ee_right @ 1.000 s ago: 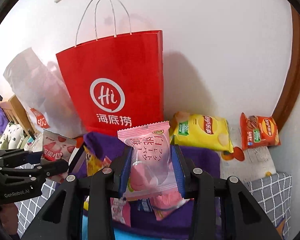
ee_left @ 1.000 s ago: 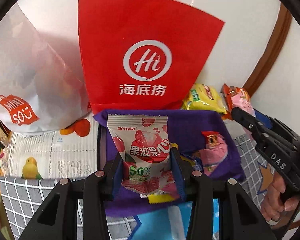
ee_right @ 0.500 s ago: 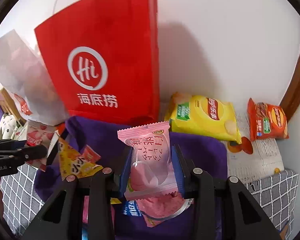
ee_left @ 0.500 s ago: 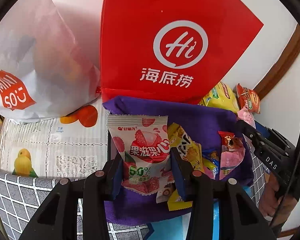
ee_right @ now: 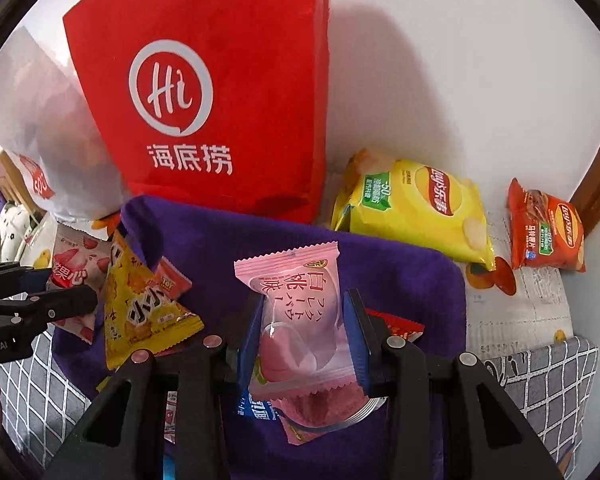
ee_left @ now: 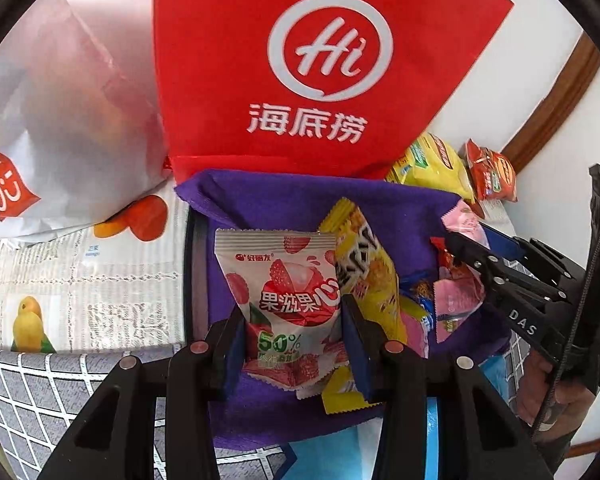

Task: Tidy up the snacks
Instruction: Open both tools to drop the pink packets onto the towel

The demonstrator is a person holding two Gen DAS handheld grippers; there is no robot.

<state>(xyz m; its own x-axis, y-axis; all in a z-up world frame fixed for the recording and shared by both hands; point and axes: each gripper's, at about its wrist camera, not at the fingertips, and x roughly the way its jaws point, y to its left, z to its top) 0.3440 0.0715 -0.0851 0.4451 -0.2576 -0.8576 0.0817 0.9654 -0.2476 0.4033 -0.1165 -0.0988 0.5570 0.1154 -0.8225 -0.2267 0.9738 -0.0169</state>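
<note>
Over the purple fabric bin [ee_left: 260, 204], against a white wall:

1. Left gripper [ee_left: 292, 320], black with blue pads, clamped on a white strawberry-print snack packet [ee_left: 288, 300]. The packet stands upright between the pads above the bin's left half; its lower edge is partly masked by the fingers.
2. Right gripper [ee_right: 304, 332], same build, clamped on a pink translucent peach-jelly packet [ee_right: 296, 320], held upright above the bin's middle. In the left view only its fingers and a pink packet corner show at the right edge, with part of a hand [ee_left: 540, 380] behind.
3. Bin contents: a yellow triangular-looking snack packet with black lettering [ee_right: 140, 312], leaning on the left inner wall; a small red packet [ee_right: 172, 284] behind it; a red wrapper corner [ee_right: 400, 326] beside the right finger; a blue-labelled packet [ee_right: 256, 406] below the held jelly, mostly covered. Further wrappers lie under the grippers and cannot be told apart.
4. Red paper carrier bag with white "Hi" logo [ee_right: 220, 92], upright directly behind the bin, its handles cut off by the frame.
5. White plastic bag with a red label [ee_left: 60, 120], left of the red bag, contents blurred, possibly fruit.
6. Yellow crisp bag [ee_right: 416, 208] and smaller orange-red crisp bag [ee_right: 546, 232], lying on a fruit-printed paper sheet [ee_right: 520, 304] right of the bin.
7. Grey grid-patterned cloth [ee_left: 32, 392] under the whole, seen only at the corners.
</note>
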